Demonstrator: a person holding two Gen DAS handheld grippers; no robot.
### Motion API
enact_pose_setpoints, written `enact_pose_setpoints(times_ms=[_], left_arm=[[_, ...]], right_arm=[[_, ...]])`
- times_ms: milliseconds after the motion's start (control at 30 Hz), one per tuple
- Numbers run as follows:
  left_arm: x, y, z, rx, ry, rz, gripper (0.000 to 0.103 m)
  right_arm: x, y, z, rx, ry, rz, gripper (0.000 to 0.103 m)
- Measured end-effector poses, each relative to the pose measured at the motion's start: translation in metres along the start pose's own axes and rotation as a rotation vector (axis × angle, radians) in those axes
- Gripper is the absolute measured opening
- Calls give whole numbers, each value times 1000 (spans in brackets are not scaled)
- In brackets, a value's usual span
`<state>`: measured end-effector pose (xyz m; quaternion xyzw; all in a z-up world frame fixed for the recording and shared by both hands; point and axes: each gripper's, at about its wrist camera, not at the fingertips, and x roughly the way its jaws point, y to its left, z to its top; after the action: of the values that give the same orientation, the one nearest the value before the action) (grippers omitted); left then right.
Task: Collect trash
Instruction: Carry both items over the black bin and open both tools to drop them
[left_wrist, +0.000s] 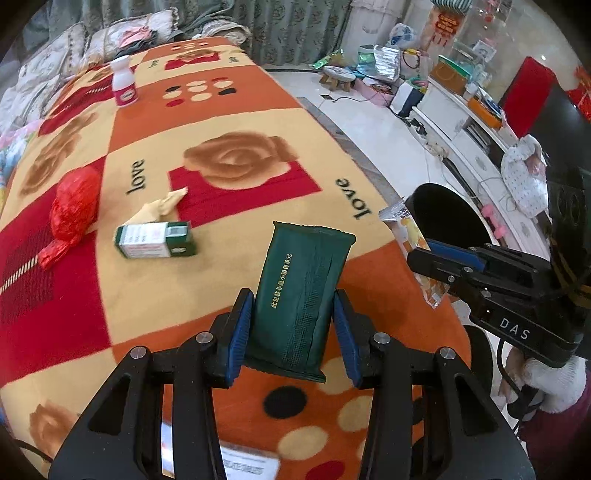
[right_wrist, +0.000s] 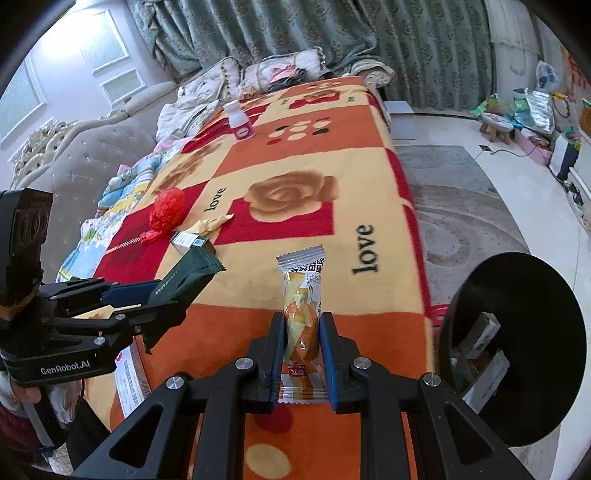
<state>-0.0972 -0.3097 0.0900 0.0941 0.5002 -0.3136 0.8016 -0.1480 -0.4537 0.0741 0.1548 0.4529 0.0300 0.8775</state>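
My left gripper (left_wrist: 293, 321) is shut on a dark green tissue pack (left_wrist: 301, 295) and holds it above the orange blanket (left_wrist: 221, 280). My right gripper (right_wrist: 303, 339) is shut on an orange-and-white snack wrapper (right_wrist: 301, 314). The wrapper also shows in the left wrist view (left_wrist: 413, 240) in the right gripper (left_wrist: 439, 266), beside the black trash bin (left_wrist: 450, 218). The bin (right_wrist: 517, 350) stands off the bed's right edge and holds some boxes (right_wrist: 484, 336). On the blanket lie a red plastic bag (left_wrist: 74, 210), a green-white box (left_wrist: 155, 240), a crumpled tissue (left_wrist: 164, 205) and a white bottle (left_wrist: 123, 81).
Pillows (right_wrist: 221, 85) and bedding are heaped at the bed's far end and left side. A white printed box (right_wrist: 129, 376) lies near the bed's front edge. The floor to the right has a grey rug (right_wrist: 461, 221) and clutter by a white cabinet (left_wrist: 461, 122).
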Motion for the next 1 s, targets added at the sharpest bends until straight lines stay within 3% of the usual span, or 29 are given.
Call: enact_pose_setpoints(times_ms=[1000], left_arm=[[64, -128, 46, 121, 65, -124, 41]], right_arm=[[-54, -145, -32, 226, -40, -156, 18]])
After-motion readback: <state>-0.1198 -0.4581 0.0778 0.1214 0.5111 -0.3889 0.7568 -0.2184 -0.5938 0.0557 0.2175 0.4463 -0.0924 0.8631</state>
